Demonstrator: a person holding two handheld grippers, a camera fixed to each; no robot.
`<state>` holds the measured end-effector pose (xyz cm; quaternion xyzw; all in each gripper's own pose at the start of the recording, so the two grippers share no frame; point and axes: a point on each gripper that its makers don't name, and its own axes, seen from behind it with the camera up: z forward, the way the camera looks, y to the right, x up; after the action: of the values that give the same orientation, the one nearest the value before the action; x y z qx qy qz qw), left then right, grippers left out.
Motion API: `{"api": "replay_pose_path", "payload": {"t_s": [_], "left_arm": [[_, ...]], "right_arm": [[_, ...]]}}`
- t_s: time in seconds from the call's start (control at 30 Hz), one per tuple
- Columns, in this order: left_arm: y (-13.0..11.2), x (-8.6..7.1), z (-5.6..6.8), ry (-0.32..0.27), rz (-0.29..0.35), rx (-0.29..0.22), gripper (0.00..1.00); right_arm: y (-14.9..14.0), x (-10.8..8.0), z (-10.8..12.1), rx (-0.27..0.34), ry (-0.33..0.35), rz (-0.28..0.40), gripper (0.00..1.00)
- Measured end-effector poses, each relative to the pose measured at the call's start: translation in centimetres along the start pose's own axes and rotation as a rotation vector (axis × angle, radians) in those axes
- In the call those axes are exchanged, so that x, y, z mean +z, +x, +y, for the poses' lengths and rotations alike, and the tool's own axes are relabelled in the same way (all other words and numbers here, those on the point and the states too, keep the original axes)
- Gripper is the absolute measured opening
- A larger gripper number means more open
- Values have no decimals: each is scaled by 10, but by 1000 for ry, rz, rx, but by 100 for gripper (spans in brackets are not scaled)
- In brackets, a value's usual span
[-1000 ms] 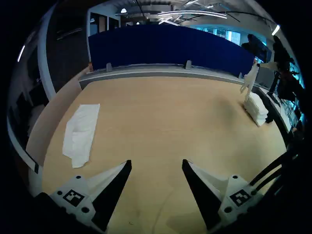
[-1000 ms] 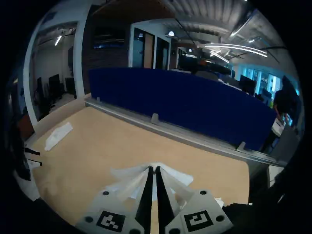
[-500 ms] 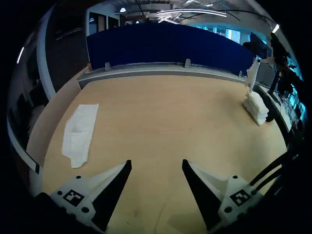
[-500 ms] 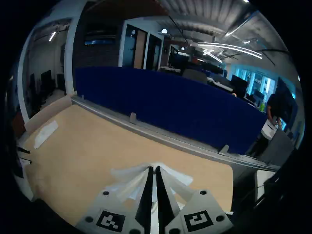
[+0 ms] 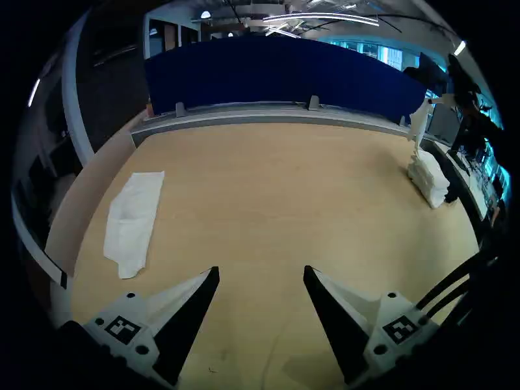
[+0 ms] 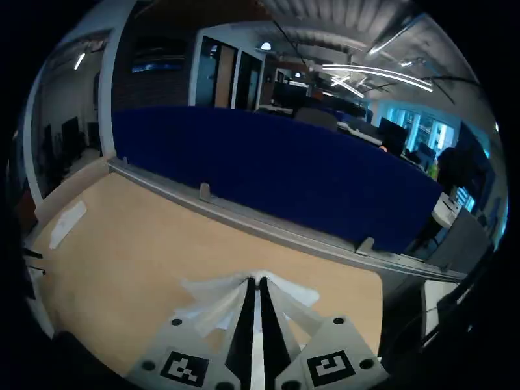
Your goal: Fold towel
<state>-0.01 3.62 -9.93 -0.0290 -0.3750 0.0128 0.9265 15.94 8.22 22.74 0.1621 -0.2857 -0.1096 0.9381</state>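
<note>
Ok so, pick-up step imo: right gripper [image 6: 255,283] fingers pinched on a towel [image 5: 419,123] dangling over the stack [image 5: 429,181] at right edge of tabletop [image 5: 279,188]; left gripper [image 5: 260,268] fingers wide, empty; next: carry it to centre, spread flat

In the left gripper view we look low across the wooden table [image 5: 279,188] toward the blue partition [image 5: 279,71]. Our right gripper view faces it obliquely; both share tabletop, partition and flat towel [image 5: 133,221].
</note>
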Motion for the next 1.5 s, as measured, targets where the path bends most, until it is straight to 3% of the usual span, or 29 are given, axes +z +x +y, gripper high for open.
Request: {"api": "replay_pose_path", "payload": {"t_s": [0.33, 0.67, 0.97, 1.5], "left_arm": [[3, 3, 7, -9, -1, 9, 96], [5, 4, 13, -23, 1, 19, 96], [1, 2, 11, -20, -3, 28, 96], [4, -1, 11, -13, 1, 33, 96]], "right_arm": [[-33, -15, 12, 34, -11, -34, 6], [-93, -34, 23, 70, -34, -106, 6], [-150, -40, 29, 109, -69, -182, 6], [-210, -46, 46, 216, -144, -246, 6]]}}
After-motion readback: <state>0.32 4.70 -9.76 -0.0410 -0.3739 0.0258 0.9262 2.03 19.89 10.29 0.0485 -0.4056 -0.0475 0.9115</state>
